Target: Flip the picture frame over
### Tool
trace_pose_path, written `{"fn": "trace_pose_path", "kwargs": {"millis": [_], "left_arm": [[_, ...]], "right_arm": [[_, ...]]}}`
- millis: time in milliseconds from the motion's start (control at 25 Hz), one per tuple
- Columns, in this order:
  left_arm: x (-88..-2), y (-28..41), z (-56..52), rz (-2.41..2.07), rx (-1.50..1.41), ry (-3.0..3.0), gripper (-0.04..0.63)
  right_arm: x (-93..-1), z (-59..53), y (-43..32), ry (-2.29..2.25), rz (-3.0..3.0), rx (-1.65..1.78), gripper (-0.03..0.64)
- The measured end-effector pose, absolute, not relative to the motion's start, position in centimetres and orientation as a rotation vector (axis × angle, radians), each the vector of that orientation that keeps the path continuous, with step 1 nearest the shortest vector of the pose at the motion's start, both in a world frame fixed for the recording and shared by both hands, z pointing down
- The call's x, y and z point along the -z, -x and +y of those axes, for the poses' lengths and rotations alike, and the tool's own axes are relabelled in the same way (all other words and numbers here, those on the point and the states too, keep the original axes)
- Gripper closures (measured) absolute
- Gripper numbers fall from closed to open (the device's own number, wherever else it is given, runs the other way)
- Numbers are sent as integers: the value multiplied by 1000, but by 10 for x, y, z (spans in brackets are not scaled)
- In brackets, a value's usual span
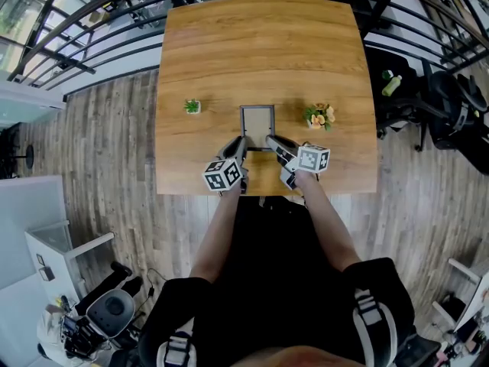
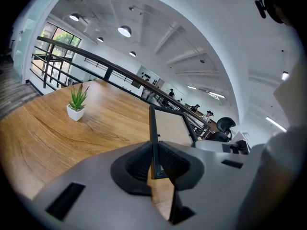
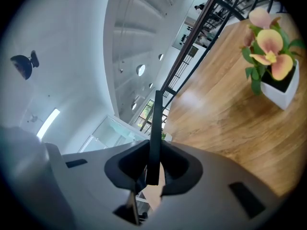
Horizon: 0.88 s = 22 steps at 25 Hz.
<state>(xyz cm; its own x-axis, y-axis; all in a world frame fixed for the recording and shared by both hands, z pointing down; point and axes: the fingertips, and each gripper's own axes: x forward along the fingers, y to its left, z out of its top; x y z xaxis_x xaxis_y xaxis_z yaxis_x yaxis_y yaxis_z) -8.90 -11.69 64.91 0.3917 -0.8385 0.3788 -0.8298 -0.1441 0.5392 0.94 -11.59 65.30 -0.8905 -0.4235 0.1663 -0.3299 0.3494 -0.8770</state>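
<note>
The picture frame (image 1: 257, 119) has a dark rim around a beige panel and lies near the table's front edge, between two small plants. My left gripper (image 1: 242, 142) is shut on the frame's near left corner. In the left gripper view the dark rim (image 2: 154, 128) runs edge-on between the pads of the left gripper (image 2: 154, 159). My right gripper (image 1: 270, 140) grips the near right corner. In the right gripper view the rim (image 3: 155, 123) stands as a thin dark bar pinched in the right gripper (image 3: 153, 164). The frame's near edge looks raised off the wood.
A small green plant in a white pot (image 1: 192, 106) (image 2: 76, 103) stands left of the frame. A pot of orange flowers (image 1: 320, 116) (image 3: 272, 61) stands to its right. The wooden table (image 1: 260, 44) extends far behind. A railing and chairs surround it.
</note>
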Motion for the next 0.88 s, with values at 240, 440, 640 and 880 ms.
{"fn": "trace_pose_path", "kwargs": {"millis": [240,440,640,880], "left_arm": [[-655,86,-114,-1407,-21,-1963,535],[-653,81,-117,-1393,-32,-1989,534],[-650,81,-119,-1416,-84,-2023,534],[-641,87,-128,-1433,-87,-2028,529]], "right_arm": [[-649,-114,-8,683,2535,1579,540],[-645,-116,-11,700,2519,1567,540],[-645,-119,-10,707,2522,1546,540],[-645,-124,-13,778,2593,1465,541]]}}
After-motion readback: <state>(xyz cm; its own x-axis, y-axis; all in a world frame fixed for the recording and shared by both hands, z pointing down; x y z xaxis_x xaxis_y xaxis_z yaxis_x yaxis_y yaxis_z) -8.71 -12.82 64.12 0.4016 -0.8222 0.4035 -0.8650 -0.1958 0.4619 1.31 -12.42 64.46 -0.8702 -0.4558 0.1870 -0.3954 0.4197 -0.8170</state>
